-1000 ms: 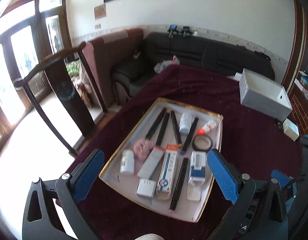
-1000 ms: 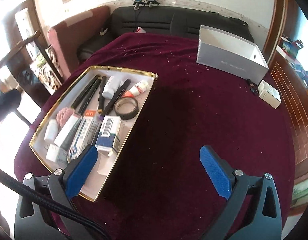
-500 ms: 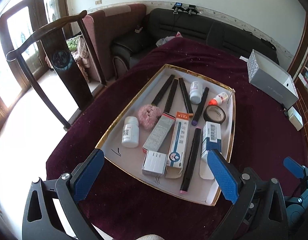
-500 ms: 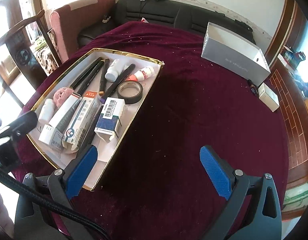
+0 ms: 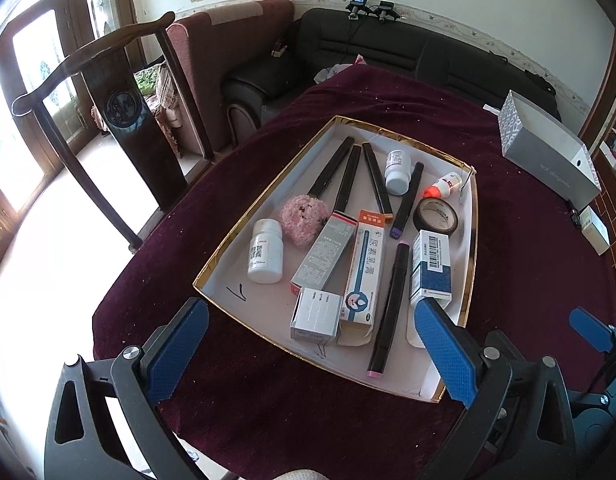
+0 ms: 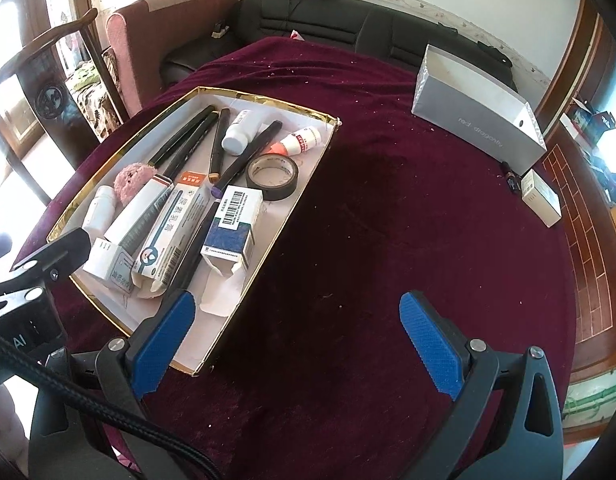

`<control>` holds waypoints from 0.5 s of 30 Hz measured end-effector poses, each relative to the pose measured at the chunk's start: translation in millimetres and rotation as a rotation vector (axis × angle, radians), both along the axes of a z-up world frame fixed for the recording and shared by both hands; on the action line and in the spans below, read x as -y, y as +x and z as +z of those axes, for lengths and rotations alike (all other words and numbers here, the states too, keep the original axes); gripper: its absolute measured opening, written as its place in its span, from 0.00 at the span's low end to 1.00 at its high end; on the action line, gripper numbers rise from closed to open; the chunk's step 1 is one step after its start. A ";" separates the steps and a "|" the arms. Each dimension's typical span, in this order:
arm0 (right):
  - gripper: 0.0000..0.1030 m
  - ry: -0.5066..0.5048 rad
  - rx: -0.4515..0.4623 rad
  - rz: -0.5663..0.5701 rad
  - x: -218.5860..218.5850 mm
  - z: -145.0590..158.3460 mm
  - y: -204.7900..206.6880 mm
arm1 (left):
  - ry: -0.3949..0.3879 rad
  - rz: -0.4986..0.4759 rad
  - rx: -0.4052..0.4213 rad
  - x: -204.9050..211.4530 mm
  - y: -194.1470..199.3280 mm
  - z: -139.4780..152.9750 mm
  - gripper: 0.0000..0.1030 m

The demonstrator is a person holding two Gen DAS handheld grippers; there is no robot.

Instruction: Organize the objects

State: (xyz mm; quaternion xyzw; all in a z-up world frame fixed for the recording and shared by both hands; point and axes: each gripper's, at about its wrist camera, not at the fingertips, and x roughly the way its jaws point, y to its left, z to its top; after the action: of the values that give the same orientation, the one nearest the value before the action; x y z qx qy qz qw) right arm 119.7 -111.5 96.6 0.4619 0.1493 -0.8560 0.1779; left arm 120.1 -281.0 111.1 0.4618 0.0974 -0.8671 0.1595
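Left gripper [image 5: 312, 344] spread wide, blue pads holding nothing, poised above the near edge of the gold-rimmed tray [image 5: 471, 248] on the maroon tablecloth [image 5: 520, 264]. Right gripper [image 6: 297, 340] likewise wide apart and empty, hanging over bare cloth at 3 o'clock from the tray. Inside the tray: white pill bottle [image 5: 264, 256] at 9 o'clock, pink pompom [image 5: 304, 220] just beside it, black pens [image 5: 332, 166] fanned toward 12 o'clock, roll of black tape [image 5: 435, 216] at 2 o'clock, blue-and-white box [image 5: 431, 268] at 4 o'clock, long ointment box [image 5: 364, 268] near the centre. Grey open box [image 6: 478, 118] well apart at 1 o'clock in the right wrist view.
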 end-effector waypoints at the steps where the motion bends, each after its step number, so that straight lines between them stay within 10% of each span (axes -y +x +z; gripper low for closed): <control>1: 1.00 0.002 -0.001 0.003 0.8 0.1 0.4 | 0.002 0.002 0.002 0.3 0.2 -0.7 0.98; 15: 1.00 0.003 0.011 0.006 -0.7 -1.7 -0.2 | 0.010 -0.005 0.020 -4.2 -2.4 -4.8 0.98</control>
State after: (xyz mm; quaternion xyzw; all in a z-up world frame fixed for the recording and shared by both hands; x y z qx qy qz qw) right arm 119.4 -110.8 94.9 0.4663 0.1510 -0.8528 0.1803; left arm 117.7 -276.8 106.3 0.4716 0.0989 -0.8622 0.1563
